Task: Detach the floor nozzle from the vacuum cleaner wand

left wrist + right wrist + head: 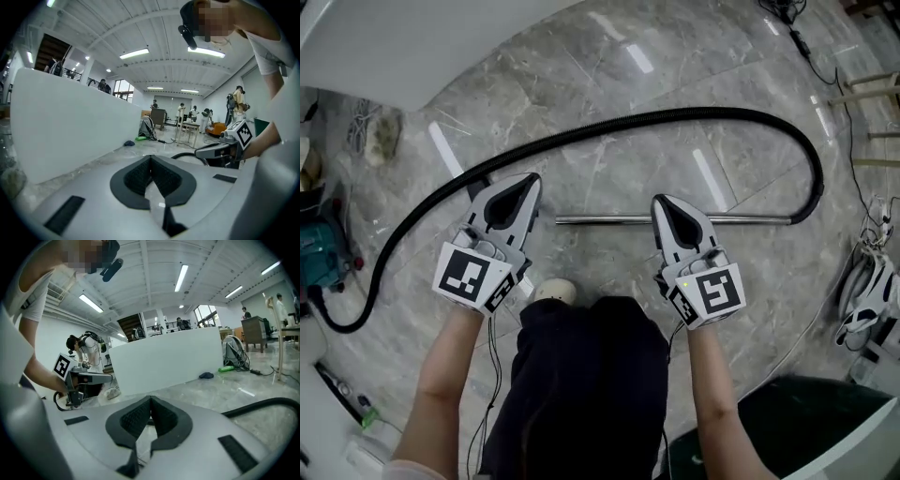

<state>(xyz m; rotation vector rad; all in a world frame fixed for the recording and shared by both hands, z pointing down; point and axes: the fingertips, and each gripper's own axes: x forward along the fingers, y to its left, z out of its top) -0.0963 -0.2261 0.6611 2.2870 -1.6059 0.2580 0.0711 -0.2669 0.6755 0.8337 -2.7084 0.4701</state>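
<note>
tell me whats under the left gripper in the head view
The black hose runs beneath the left gripper, lying on the marble floor. The gripper covers that stretch, so what the hose connects to there cannot be seen.

Pale grey left gripper (pixel 530 181) and right gripper (pixel 662 201), black-padded, bear marker cubes (pixel 472 276); trousers (pixel 591 375) black.

Left tool (pixel 529 181) and right tool (pixel 662 200) hang closed above the wand (pixel 750 219).

left gripper (pixel 525 185) and right gripper (pixel 664 204) raised, jaws closed, empty
</note>
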